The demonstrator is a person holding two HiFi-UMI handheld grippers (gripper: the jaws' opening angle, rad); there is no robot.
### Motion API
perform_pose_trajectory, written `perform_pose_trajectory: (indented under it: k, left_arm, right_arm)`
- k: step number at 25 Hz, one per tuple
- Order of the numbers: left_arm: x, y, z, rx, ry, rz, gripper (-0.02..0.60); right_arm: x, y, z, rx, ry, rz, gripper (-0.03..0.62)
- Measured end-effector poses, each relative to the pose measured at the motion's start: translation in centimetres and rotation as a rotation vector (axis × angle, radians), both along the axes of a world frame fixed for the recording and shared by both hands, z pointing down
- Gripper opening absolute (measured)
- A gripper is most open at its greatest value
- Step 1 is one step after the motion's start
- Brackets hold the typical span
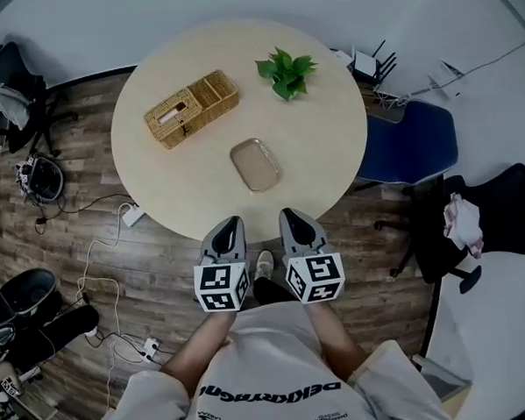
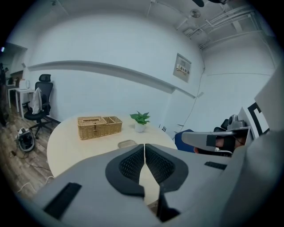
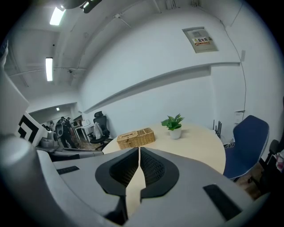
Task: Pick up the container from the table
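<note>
A round pale wooden table (image 1: 329,148) carries a shallow beige oval container (image 1: 256,164), a wicker basket (image 1: 191,107) with a lidded half, and a small potted plant (image 1: 285,72). My left gripper (image 1: 232,222) and right gripper (image 1: 291,214) hover side by side at the table's near edge, just short of the oval container. Both point toward it and touch nothing. In the left gripper view the left gripper (image 2: 144,145) is shut and empty, with the container (image 2: 127,143) just beyond its tips. In the right gripper view the right gripper (image 3: 139,149) is likewise shut, and the basket (image 3: 136,138) sits past it.
A blue chair (image 1: 408,143) stands at the table's right side, and a black office chair (image 1: 15,86) at the far left. Cables and a power strip (image 1: 133,215) lie on the wooden floor to the left. A router (image 1: 373,65) sits behind the table.
</note>
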State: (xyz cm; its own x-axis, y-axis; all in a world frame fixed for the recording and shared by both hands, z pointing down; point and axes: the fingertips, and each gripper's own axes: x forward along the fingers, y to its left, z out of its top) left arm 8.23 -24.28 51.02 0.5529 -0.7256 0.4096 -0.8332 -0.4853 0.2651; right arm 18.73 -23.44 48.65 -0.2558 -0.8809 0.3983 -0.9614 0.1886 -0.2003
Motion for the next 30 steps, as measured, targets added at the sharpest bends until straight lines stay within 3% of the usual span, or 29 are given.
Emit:
perform_pose_trajectory:
  k: [6,9,14,30]
  left_arm:
    - [1.8,-3.6,3.1,-0.090,0.034,-0.070,0.022]
    - [2.4,-5.3,4.6,-0.125,0.045,-0.101,0.090]
    - [3.0,-7.3,6.7,-0.166,0.047,-0.145,0.094]
    - [3.4,-11.8,14.3,-0.351,0.134,-0.270,0.114]
  right_arm:
    - [1.5,-4.7,3.2,-0.067,-0.041,-0.040,0.055]
    - [2.1,-6.7,4.7,-0.093,-0.062,-0.054,0.071]
    - [2.7,-9.2,6.8,-0.132,-0.078,-0.080,0.118]
    - [3.6,-15.4,15.1,-0.292,-0.043,-0.149,0.133]
